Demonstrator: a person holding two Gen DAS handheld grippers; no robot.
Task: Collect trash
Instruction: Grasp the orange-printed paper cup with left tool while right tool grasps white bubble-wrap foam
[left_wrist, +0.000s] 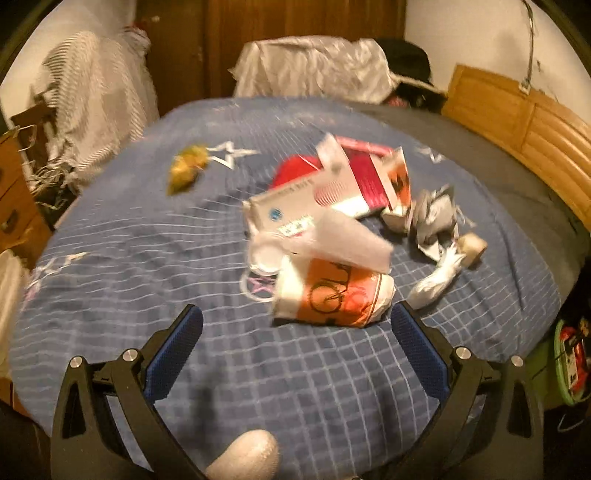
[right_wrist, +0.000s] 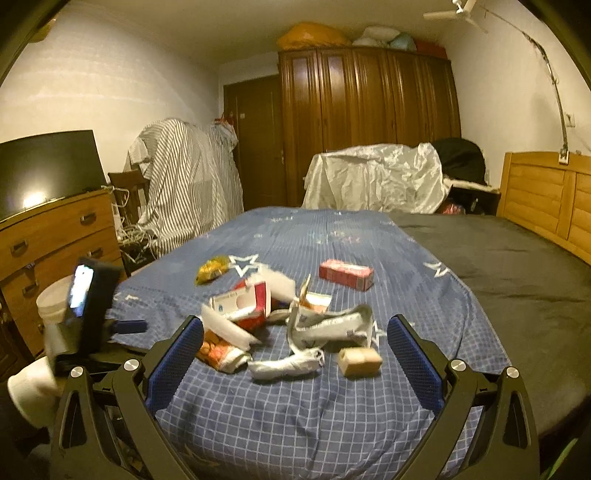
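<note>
Bed (right_wrist: 332, 406) — scattered trash (right_wrist: 295, 325).

Crumpled orange-printed wrapper (left_wrist: 332, 295), torn cartons (right_wrist: 243, 304), silver foil (right_wrist: 332, 325) (heaped together), yellow wrapper (right_wrist: 211, 268) apart on blue bedspread (right_wrist: 295, 406)

bedsheet (right_wrist: 295, 398) is soft checked cloth, pretty matt. trash is mostly crumpled paper wrappers (right_wrist: 328, 325) and cardboard boxes (right_wrist: 345, 274), some a bit glossy. wardrobe (right_wrist: 369, 122) is shiny varnished wood, gripper pads (left_wrist: 173, 354) look like rough textured rubber
</note>
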